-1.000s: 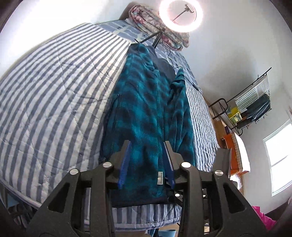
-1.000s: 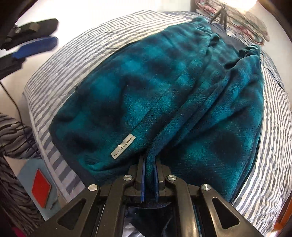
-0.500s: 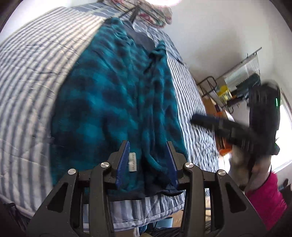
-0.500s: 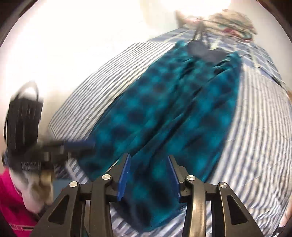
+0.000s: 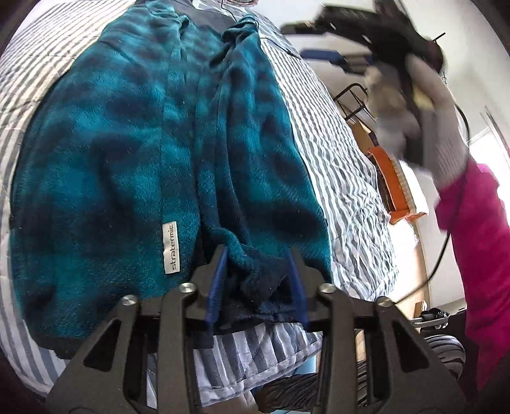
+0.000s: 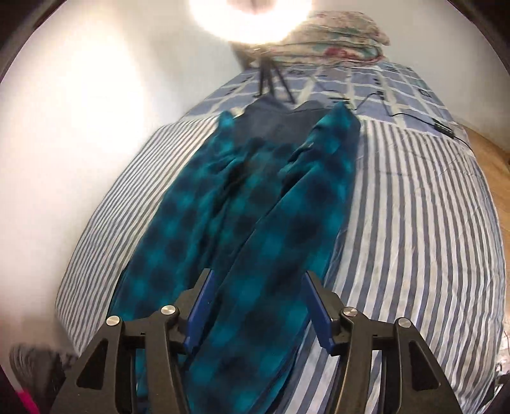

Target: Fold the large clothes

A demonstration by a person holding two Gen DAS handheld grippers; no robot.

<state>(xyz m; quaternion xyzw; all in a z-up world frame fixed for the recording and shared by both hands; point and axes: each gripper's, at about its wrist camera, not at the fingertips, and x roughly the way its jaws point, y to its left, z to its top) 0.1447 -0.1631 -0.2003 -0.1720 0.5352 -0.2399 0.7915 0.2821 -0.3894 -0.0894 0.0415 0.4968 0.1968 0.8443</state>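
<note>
Between the spread blue fingers of the left tool (image 5: 258, 280) sits a bunched fold of the teal and dark-blue plaid fleece jacket (image 5: 134, 153), at its near hem; the fingers flank the fabric without pressing it, so the tool is released. Just left of that tool, a white rectangular label (image 5: 170, 246) is sewn onto the fleece. Ahead of both tools the jacket lies stretched lengthwise on the blue-and-white striped quilted bed (image 5: 344, 165). The right tool (image 6: 259, 305) hangs above the jacket's (image 6: 255, 223) near end with its fingers wide apart, grasping nothing. Far ahead of the right tool, beyond the garment's collar, a black tripod (image 6: 271, 74) stands under a glaring ring light (image 6: 248, 19), with a floral pillow (image 6: 334, 35) to its right.
</note>
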